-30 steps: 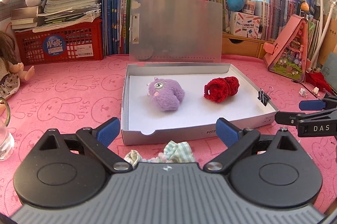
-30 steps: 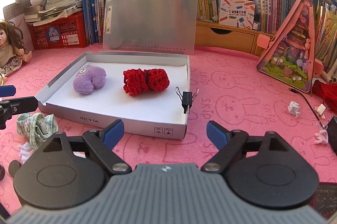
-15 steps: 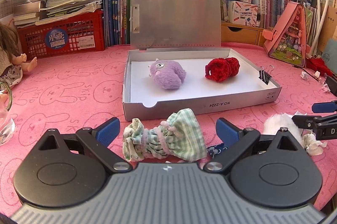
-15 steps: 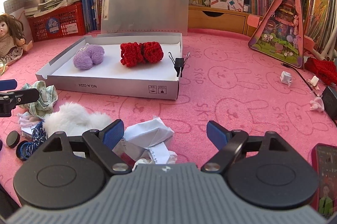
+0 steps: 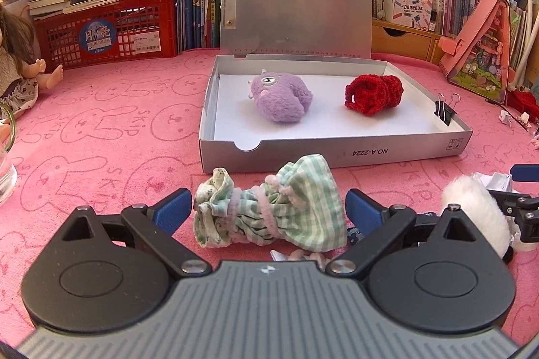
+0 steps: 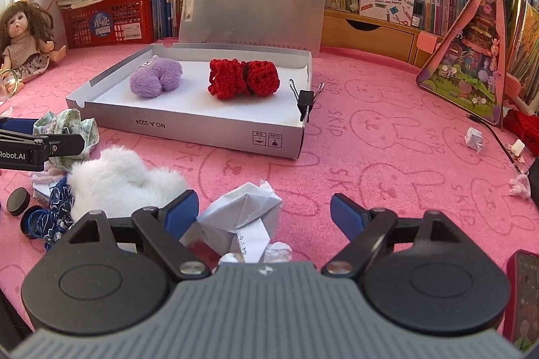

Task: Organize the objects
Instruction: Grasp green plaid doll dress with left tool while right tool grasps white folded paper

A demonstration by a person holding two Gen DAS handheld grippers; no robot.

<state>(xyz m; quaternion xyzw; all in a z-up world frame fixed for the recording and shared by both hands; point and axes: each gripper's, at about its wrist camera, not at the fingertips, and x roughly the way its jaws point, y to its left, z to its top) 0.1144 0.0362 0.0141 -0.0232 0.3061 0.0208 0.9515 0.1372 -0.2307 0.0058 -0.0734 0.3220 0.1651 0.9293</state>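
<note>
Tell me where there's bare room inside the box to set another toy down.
Inside the box, bare floor runs along the front wall, before the purple plush and red knit, and in the gap between them. The right wall carries a binder clip. Outside, the mat just before the box is crowded: checked cloth, white fluff, folded paper.

Both grippers (image 5: pixel 267 210) lower, nearer cloth bundle (image 5: pixel 269 214)
</note>
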